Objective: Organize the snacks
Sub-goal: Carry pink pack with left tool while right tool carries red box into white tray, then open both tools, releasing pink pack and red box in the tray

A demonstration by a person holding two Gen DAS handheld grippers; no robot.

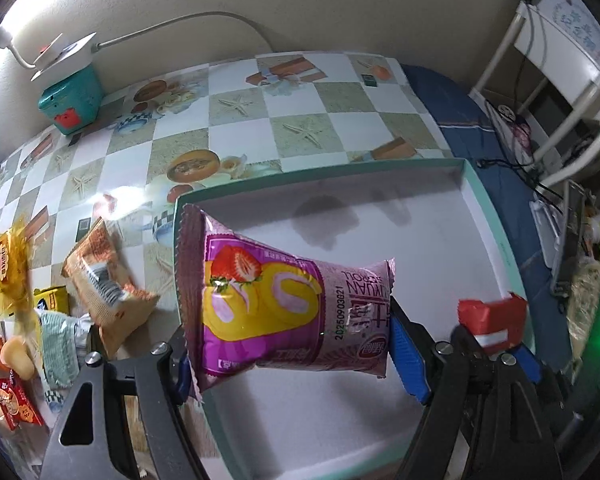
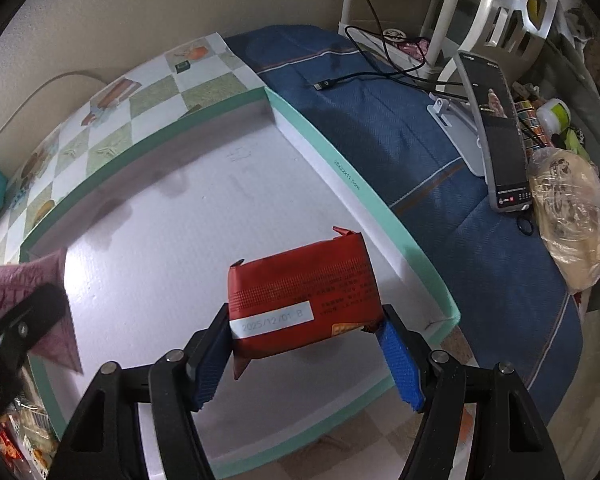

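Note:
My left gripper [image 1: 296,356] is shut on a purple strawberry roll-cake packet [image 1: 284,308] and holds it above the white floor of a shallow box with a teal rim [image 1: 496,216]. My right gripper [image 2: 304,350] is shut on a red snack packet [image 2: 300,300] with a white date strip, above the box's near right part [image 2: 364,196]. The red packet and right gripper also show in the left wrist view [image 1: 492,316]. The purple packet's end shows at the left of the right wrist view [image 2: 24,280]. The box holds nothing else.
Several loose snack packets [image 1: 104,280] lie on the checkered tablecloth [image 1: 260,120] left of the box. A teal device [image 1: 70,96] and a cable sit by the wall. Right of the box are a blue cloth [image 2: 440,184], a phone on a stand [image 2: 496,132] and a bagged item [image 2: 572,216].

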